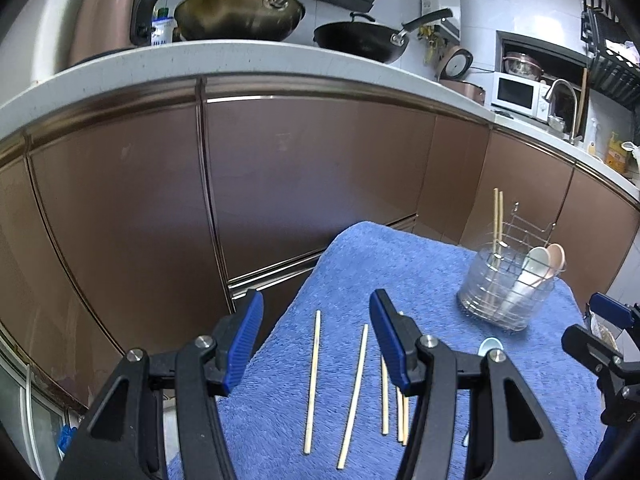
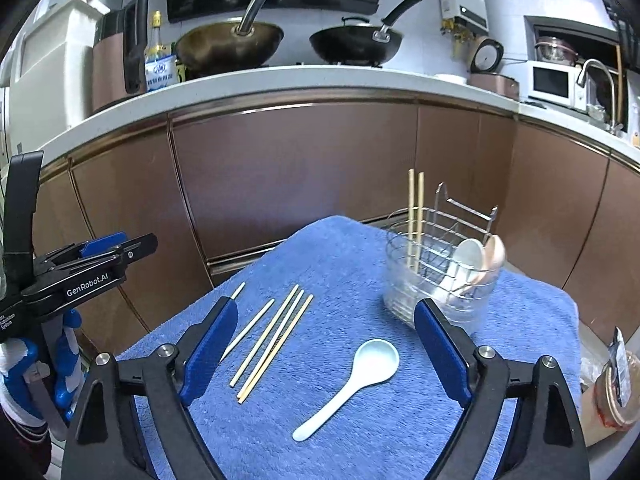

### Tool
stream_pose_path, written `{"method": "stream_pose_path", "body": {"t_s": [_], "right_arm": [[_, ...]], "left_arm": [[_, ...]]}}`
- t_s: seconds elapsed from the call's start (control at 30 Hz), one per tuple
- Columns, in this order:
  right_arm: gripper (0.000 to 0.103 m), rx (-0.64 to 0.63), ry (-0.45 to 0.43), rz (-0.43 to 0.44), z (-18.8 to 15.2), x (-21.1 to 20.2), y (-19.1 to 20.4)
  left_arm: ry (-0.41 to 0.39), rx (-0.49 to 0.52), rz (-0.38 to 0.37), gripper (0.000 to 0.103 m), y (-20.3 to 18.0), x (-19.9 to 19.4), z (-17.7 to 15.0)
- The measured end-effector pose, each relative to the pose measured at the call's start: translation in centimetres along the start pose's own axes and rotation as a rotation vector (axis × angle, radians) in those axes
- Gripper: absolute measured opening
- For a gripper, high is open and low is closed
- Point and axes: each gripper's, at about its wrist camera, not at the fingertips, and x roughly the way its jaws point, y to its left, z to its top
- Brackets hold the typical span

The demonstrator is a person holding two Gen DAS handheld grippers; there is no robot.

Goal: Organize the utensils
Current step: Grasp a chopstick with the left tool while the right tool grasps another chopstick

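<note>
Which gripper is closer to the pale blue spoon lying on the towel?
Right. The right gripper hangs open directly over the pale blue spoon; the left gripper is off to its left, above the loose chopsticks.

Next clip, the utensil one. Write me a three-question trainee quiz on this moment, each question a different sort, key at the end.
1. True or false: the pale blue spoon lies on the blue towel, outside the holder.
2. What stands upright in the holder besides two spoons? A) forks B) two chopsticks C) a knife
3. How many loose chopsticks lie on the towel?

Key: 1 true; 2 B; 3 five. Both the left gripper and the right gripper are open and hold nothing.
</note>
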Motion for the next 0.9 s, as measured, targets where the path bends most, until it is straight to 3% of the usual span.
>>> {"method": "stream_pose_path", "body": {"t_s": [0.23, 0.37, 0.43, 0.6, 0.8, 0.9], "right_arm": [[0.076, -0.006, 0.06, 0.043, 0.1, 3.7, 0.7], [0.065, 0.007, 0.133, 0.086, 0.3, 6.6, 0.8], [0.051, 0.028, 0.201, 0.125, 0.4, 8.8, 0.6], [0.037, 0.073, 0.369, 0.196, 0.6, 14.9, 0.4], [0.021, 0.118, 0.531, 0.219, 0.4, 21.4, 0.4], [0.02, 0.119, 0.573, 0.204, 0.6, 23.3, 0.6]], "left_arm": [[0.072, -0.012, -0.021, 0.053, 0.8, 3.7, -0.5], [0.226, -0.064, -0.159, 0.053, 2.1, 7.5, -0.7], [0.305, -0.082, -0.21, 0.053, 2.7, 9.8, -0.8], [0.446, -0.075, -0.307, 0.052, 2.9, 13.9, -1.2], [0.564, -0.061, -0.313, 0.036, 2.7, 17.2, -1.9], [0.586, -0.037, -0.297, 0.034, 2.6, 18.0, -2.0]]}}
